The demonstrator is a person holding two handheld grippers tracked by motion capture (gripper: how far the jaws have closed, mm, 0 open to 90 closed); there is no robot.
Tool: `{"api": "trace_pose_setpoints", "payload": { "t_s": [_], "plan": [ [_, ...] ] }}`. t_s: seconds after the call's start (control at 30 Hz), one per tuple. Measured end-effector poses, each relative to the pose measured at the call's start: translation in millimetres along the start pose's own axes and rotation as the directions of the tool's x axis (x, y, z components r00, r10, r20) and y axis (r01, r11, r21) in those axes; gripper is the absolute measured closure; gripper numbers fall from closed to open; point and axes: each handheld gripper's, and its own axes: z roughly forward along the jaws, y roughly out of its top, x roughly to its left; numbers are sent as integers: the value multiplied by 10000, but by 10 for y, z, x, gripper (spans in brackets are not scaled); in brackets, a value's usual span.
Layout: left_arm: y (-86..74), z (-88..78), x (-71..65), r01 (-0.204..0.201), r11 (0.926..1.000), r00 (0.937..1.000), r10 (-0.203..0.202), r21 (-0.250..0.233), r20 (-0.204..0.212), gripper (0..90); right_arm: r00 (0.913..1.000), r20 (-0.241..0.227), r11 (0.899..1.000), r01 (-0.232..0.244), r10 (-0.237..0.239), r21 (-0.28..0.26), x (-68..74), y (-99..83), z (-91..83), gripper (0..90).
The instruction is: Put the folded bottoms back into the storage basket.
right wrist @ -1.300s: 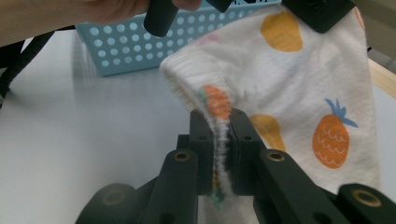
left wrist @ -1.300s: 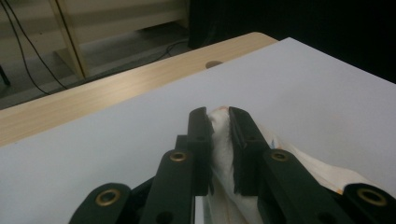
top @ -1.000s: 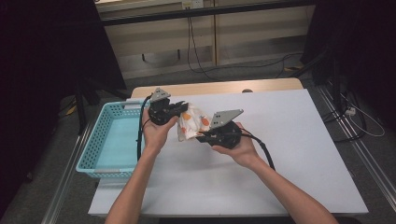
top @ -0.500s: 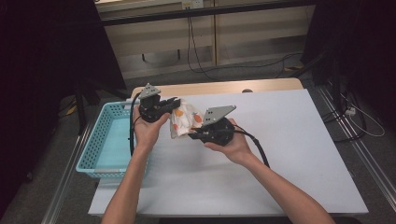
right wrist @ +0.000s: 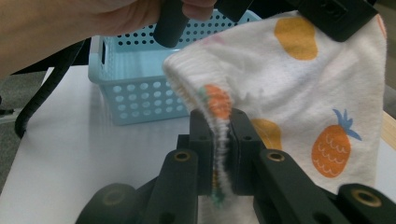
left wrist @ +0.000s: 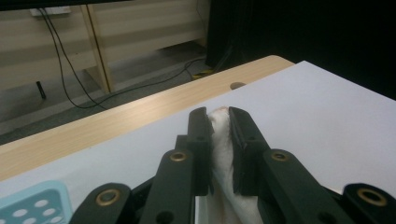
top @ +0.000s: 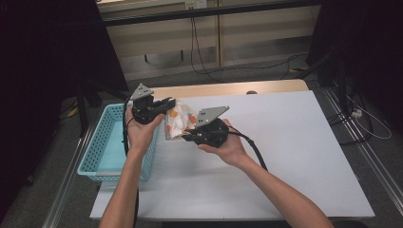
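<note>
— What is sitting on the desk (top: pixel 294 142)?

— A white sheet is covering most of it, with a strip of bare wood showing along the far edge. A light blue perforated basket (top: pixel 102 147) is resting at the left edge, partly hanging over the side.

— And the cloth?

— A small white cloth (top: pixel 177 121) printed with orange pineapples and yellow fruit is hanging in the air above the desk, just right of the basket, stretched between the two tools.

— Who is holding which end?

— The left tongs (top: pixel 167 103) are pinching its upper edge; in the left gripper view a fold of white fabric is sitting squeezed between the two black jaws. The right tongs (top: pixel 187 135) are clamping its lower edge — in the right gripper view a ribbed hem is pressed between the jaws, and the rest of the cloth is rising up and to the right of them.

— Where are the hands?

— Both forearms are coming in from the near side, the left hand over the basket's right rim, the right hand over the white sheet.
</note>
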Motion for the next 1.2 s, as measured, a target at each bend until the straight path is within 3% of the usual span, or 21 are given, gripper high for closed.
{"api": "trace_pose_setpoints", "payload": {
  "t_s": [0.77,1.2],
  "plan": [
    [-8,-379,355,655,9972,9969,-670,-359,-414,802,9993,-360,9997,57,-65,-229,70,294,313,822],
    [-46,-536,504,791,9961,9948,-815,-403,-604,802,9982,-558,9997,208,-213,-107,129,438,487,822]
  ]
}}
